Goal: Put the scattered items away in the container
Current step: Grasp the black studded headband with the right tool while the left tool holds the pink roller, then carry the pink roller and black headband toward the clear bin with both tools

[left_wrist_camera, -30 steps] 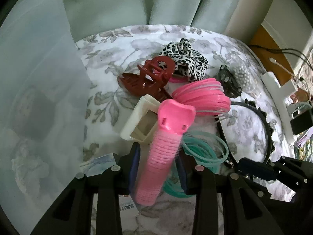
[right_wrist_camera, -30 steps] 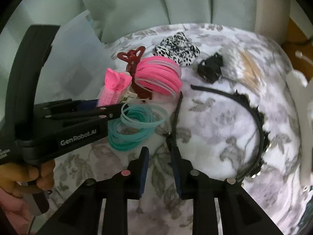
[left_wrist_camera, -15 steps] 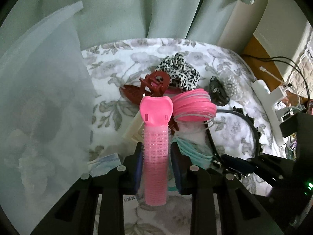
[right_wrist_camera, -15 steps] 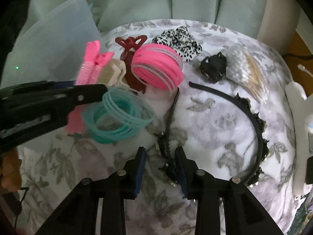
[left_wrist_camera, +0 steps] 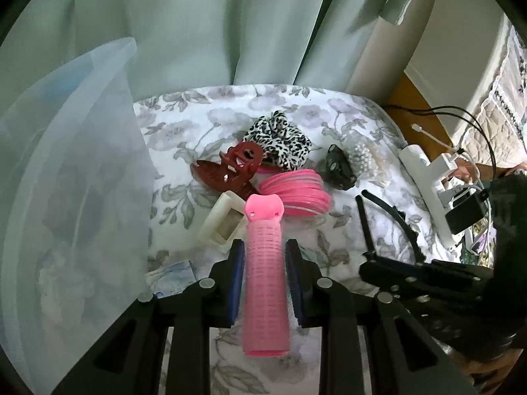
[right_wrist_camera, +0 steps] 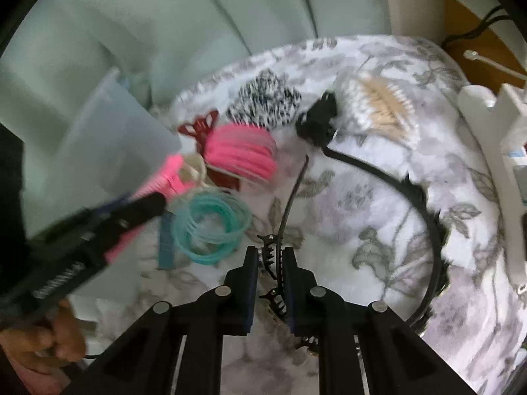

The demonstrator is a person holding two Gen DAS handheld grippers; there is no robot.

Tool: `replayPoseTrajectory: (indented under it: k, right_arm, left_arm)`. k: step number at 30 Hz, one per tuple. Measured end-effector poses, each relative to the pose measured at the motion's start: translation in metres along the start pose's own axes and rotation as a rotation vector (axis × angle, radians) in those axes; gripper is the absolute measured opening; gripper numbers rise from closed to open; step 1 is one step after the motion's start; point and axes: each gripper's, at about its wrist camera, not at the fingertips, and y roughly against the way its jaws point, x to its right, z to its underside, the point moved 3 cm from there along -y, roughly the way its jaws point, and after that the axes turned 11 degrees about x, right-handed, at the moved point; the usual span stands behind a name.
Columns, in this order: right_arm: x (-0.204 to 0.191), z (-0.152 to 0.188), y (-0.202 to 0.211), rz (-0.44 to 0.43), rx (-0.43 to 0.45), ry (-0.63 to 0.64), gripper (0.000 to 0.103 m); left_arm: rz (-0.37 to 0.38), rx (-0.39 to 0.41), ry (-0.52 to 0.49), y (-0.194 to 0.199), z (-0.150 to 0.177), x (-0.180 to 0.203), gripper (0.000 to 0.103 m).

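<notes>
My left gripper (left_wrist_camera: 265, 250) is shut on a pink hair roller (left_wrist_camera: 265, 273) and holds it above the flowered cloth, right of the translucent plastic container (left_wrist_camera: 66, 197). My right gripper (right_wrist_camera: 270, 256) is shut on a thin black toothed headband (right_wrist_camera: 286, 207) near its end. In the right wrist view the left gripper (right_wrist_camera: 98, 227) with the roller (right_wrist_camera: 168, 177) is at the left, by the container (right_wrist_camera: 122, 131). Loose on the cloth lie pink bangles (left_wrist_camera: 296, 191), teal bangles (right_wrist_camera: 210, 227), a dark red claw clip (left_wrist_camera: 234, 168), a leopard scrunchie (left_wrist_camera: 280, 138) and a cream clip (left_wrist_camera: 220, 220).
A wider black headband (right_wrist_camera: 411, 204) curves at the right. A black clip (right_wrist_camera: 316, 121) and a pearl comb (right_wrist_camera: 378, 105) lie at the back. A white power strip (left_wrist_camera: 428, 184) with cables sits off the right edge. Green curtains (left_wrist_camera: 230, 26) hang behind. A blue card (left_wrist_camera: 171, 276) lies by the container.
My left gripper has lifted the pink roller higher and back from the pile. My right gripper has closed on the thin black headband and raised its end.
</notes>
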Motion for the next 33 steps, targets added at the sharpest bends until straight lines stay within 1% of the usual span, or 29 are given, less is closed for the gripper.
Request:
replayPoseTrajectory:
  k: [5, 8, 11, 20, 24, 30, 33]
  right_arm:
    - [0.005, -0.009, 0.031, -0.063, 0.072, -0.090, 0.015]
    - [0.000, -0.013, 0.041, -0.083, 0.117, -0.141, 0.015]
    - [0.003, -0.016, 0.064, -0.111, 0.151, -0.171, 0.015]
    - [-0.014, -0.029, 0.110, -0.146, 0.275, -0.137, 0.015]
    - [-0.024, -0.032, 0.132, -0.164, 0.328, -0.127, 0.015]
    - [-0.037, -0.039, 0.165, -0.182, 0.406, -0.117, 0.015]
    - [-0.044, -0.041, 0.179, -0.191, 0.438, -0.108, 0.015]
  left_arm:
    - [0.003, 0.029, -0.008, 0.017, -0.006, 0.008, 0.026]
    - [0.000, 0.049, -0.016, 0.030, -0.009, 0.014, 0.026]
    - [0.000, 0.068, -0.022, 0.041, -0.012, 0.019, 0.026]
    - [-0.006, 0.146, -0.038, 0.085, -0.022, 0.028, 0.026]
    - [0.001, 0.182, -0.027, 0.107, -0.027, 0.027, 0.026]
    - [-0.030, 0.257, -0.033, 0.139, -0.036, 0.026, 0.026]
    - [-0.031, 0.291, -0.032, 0.154, -0.040, 0.026, 0.026]
